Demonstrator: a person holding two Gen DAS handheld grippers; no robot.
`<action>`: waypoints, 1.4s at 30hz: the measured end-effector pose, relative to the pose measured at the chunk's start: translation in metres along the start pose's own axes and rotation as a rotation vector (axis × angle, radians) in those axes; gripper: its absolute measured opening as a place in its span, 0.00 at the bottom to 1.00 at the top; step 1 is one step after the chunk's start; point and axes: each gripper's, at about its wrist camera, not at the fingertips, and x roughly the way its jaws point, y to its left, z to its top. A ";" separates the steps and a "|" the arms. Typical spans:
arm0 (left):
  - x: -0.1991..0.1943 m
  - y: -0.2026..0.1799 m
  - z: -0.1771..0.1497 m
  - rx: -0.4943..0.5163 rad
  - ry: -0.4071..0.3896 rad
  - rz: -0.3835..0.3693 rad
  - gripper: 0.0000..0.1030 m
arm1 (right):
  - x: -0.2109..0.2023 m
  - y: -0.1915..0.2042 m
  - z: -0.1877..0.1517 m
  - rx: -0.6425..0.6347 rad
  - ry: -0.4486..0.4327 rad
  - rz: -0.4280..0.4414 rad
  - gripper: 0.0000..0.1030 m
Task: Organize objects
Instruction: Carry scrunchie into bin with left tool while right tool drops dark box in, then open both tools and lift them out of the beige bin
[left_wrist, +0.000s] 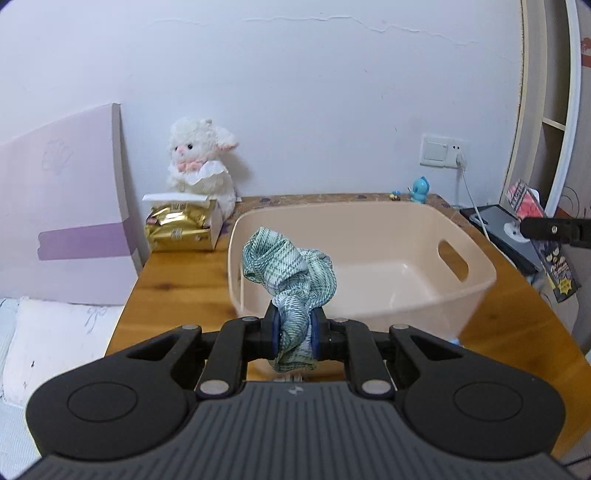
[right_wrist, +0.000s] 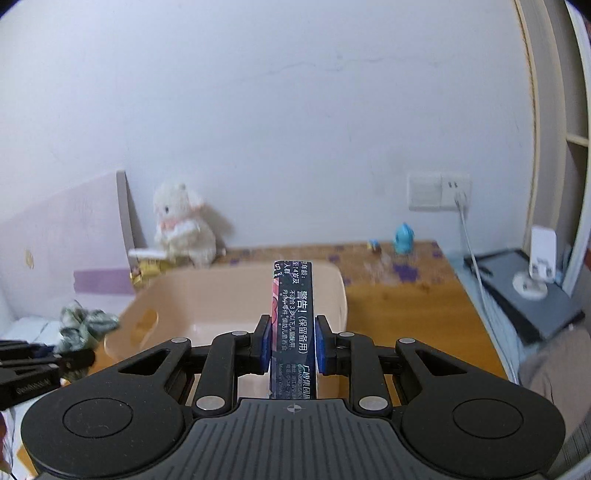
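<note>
So the peach plastic bin (left_wrist: 369, 258) was the anchor for everything here, sitting on the wooden counter (left_wrist: 177, 273) and looking empty as far as I could see inside. The left claw (left_wrist: 294, 332) was clenched on a bunched green-and-white cloth (left_wrist: 291, 266), held up just in front of the bin's near rim, not in it yet. The right claw (right_wrist: 291, 345) was clamped on a dark printed box (right_wrist: 293, 325), a slim pack with Chinese warning text, held up near the bin's right side. My read: both pickups were done and this was the carry-to-bin step. Next move would call for getting each item past the rim and over the open middle before letting go, and the cloth was floppy enough that a dangling end could snag the rim or drape over it. Behind the bin to the left there was a white plush lamb (left_wrist: 201, 158) against the wall with a gold snack bag (left_wrist: 177, 225) in a small carton in front of it, and behind the bin to the right a little blue figurine (left_wrist: 419, 190). A wall socket (left_wrist: 443, 149) with a white cable sat above that corner. Left of the counter was a lilac headboard (left_wrist: 66, 206) and a bed with white bedding (left_wrist: 48, 339).
</note>
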 end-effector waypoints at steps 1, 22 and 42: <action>0.007 -0.001 0.005 0.000 0.003 0.001 0.17 | 0.006 0.000 0.005 0.005 0.000 0.005 0.21; 0.143 -0.017 0.008 0.046 0.254 0.053 0.20 | 0.147 0.015 -0.010 -0.026 0.286 -0.062 0.21; 0.046 -0.007 -0.005 0.036 0.058 0.104 0.81 | 0.031 0.012 0.001 -0.061 0.124 -0.019 1.00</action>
